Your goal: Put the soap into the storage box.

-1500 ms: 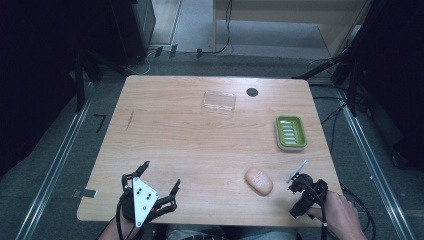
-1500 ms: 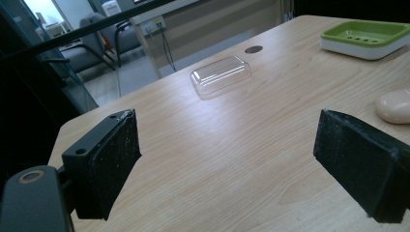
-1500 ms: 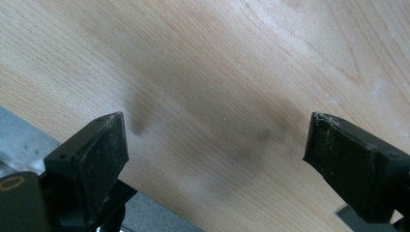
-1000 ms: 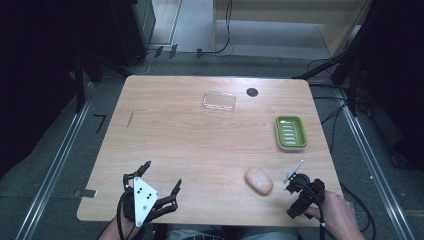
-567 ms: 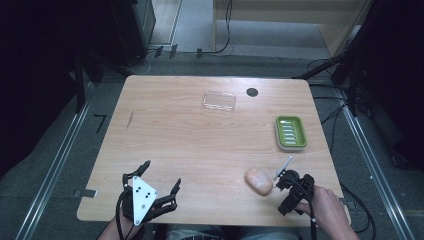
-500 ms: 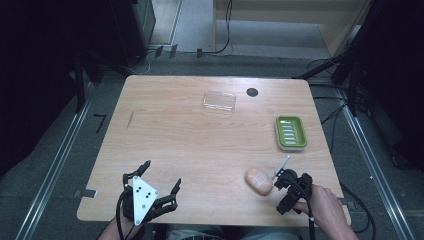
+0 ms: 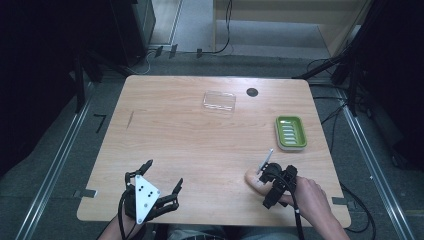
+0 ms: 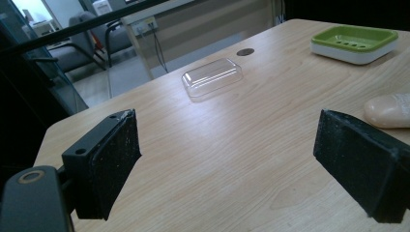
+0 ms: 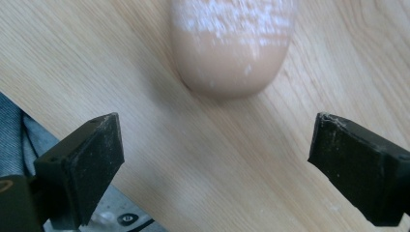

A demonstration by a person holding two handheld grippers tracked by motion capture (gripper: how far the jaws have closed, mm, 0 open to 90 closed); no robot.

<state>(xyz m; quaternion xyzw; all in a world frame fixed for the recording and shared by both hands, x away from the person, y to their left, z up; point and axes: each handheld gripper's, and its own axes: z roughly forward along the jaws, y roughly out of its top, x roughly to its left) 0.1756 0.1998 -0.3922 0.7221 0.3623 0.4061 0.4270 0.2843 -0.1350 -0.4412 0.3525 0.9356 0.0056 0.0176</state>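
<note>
A peach bar of soap [image 7: 251, 179] lies near the table's front right, dusted white on top in the right gripper view [image 9: 232, 43]. My right gripper [image 7: 267, 181] hovers over its near right end, tilted down. Its jaws stand open [image 9: 215, 159], with the soap just ahead of them and nothing between. My left gripper [image 7: 162, 176] rests open at the front left, its jaws [image 8: 232, 164] spread wide over bare wood. A green soap dish [image 7: 291, 132] sits at the right, seen as well in the left gripper view [image 8: 355, 42]. The soap [image 8: 389, 110] shows beside the left gripper's right jaw.
A clear plastic lid [image 7: 219, 101] lies at the back middle of the table [image 7: 175, 135], with a small dark disc [image 7: 252, 92] beside it. The front edge of the table runs close under the right gripper. Cables and dark stands surround the table.
My right gripper has moved left from the table's front right corner to the soap and now partly covers it. The left gripper has stayed put.
</note>
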